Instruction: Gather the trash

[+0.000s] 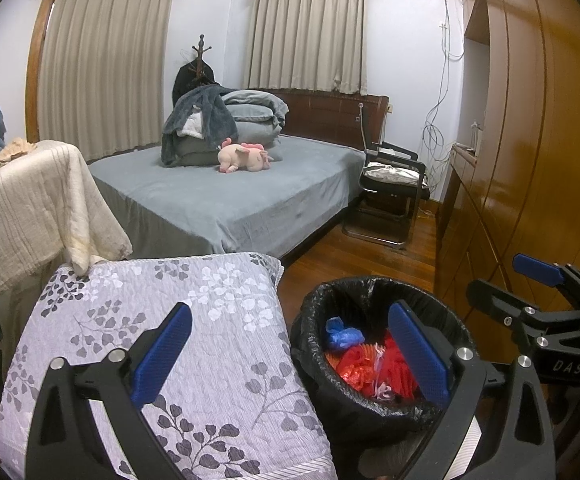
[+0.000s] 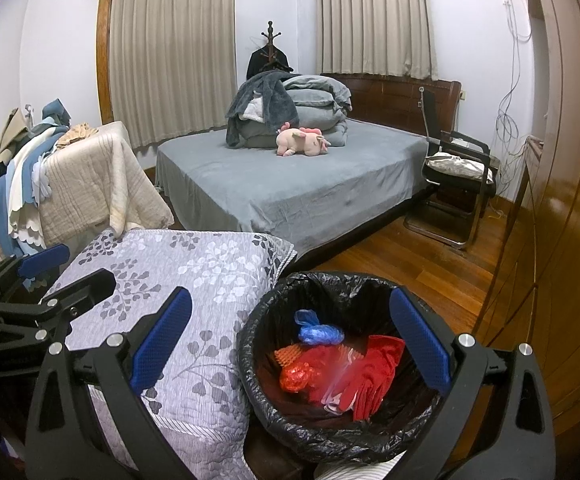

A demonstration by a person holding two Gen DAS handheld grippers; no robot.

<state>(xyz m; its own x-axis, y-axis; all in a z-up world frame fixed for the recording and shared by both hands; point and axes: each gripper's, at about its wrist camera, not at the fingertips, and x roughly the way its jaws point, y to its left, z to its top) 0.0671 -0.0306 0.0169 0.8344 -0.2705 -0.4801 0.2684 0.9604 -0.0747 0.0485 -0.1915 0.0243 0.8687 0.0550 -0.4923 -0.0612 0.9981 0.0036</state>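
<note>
A bin lined with a black bag (image 1: 310, 344) (image 2: 258, 320) stands on the wood floor beside a floral quilted cushion (image 1: 162, 320) (image 2: 194, 280). Inside lie a blue crumpled bag (image 1: 344, 334) (image 2: 318, 332), red plastic trash (image 1: 354, 368) (image 2: 310, 368) and a red glove-like piece (image 2: 374, 380). My left gripper (image 1: 290, 352) is open and empty, above the cushion's edge and the bin. My right gripper (image 2: 290, 344) is open and empty above the bin. The right gripper also shows at the right of the left wrist view (image 1: 538, 280), the left gripper at the left of the right wrist view (image 2: 50, 268).
A bed with a grey cover (image 1: 230, 200) (image 2: 290, 188) holds folded bedding and a pink plush toy (image 1: 242, 156) (image 2: 304, 142). A black chair (image 1: 390, 188) (image 2: 458, 176) stands by the bed. A wooden wardrobe (image 1: 530, 140) (image 2: 570, 200) fills the right side. Draped laundry (image 1: 42, 200) (image 2: 82, 184) hangs at left.
</note>
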